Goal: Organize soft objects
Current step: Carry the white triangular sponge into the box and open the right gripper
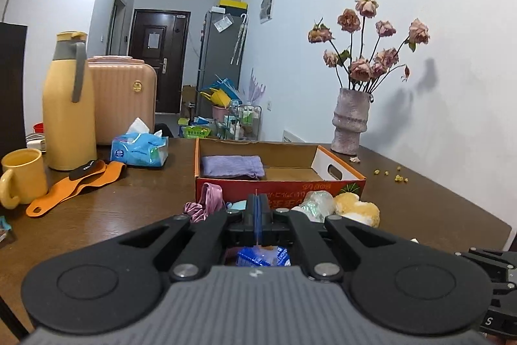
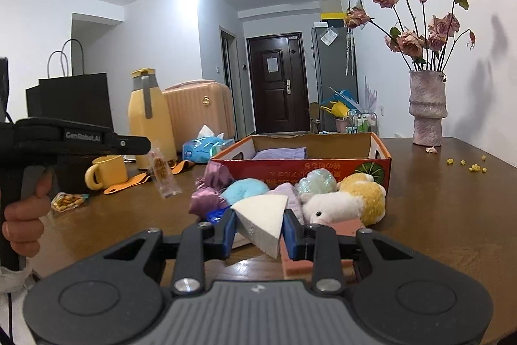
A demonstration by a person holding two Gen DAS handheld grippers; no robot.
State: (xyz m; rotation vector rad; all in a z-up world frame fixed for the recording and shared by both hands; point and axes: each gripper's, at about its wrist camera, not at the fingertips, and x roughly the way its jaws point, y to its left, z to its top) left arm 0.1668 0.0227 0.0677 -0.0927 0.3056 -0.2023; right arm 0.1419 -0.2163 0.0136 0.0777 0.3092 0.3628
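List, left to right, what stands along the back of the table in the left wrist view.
Yellow mug → yellow flask → pink suitcase → tissue pack → cardboard box → vase of dried roses.

- In the left wrist view the left gripper (image 1: 257, 209) hides most of the soft pile in front of the box (image 1: 278, 181); only a pink satin piece (image 1: 206, 199), a bit of blue, an iridescent lump (image 1: 315, 202) and a yellow plush (image 1: 355, 207) show.
- Beneath it, a blue packet (image 1: 261, 257) shows only through a gap.
- The box's near wall hides part of the purple cloth (image 2: 279, 153) in the right wrist view.
- The right gripper (image 2: 258, 230) covers the wedge sponge's (image 2: 263, 215) lower part and most of a pink block (image 2: 323, 261).
- The wrapped snack (image 2: 163, 175) left of the box is blurred; its print is unreadable.
- The hand (image 2: 22, 215) is cut off by the left edge.
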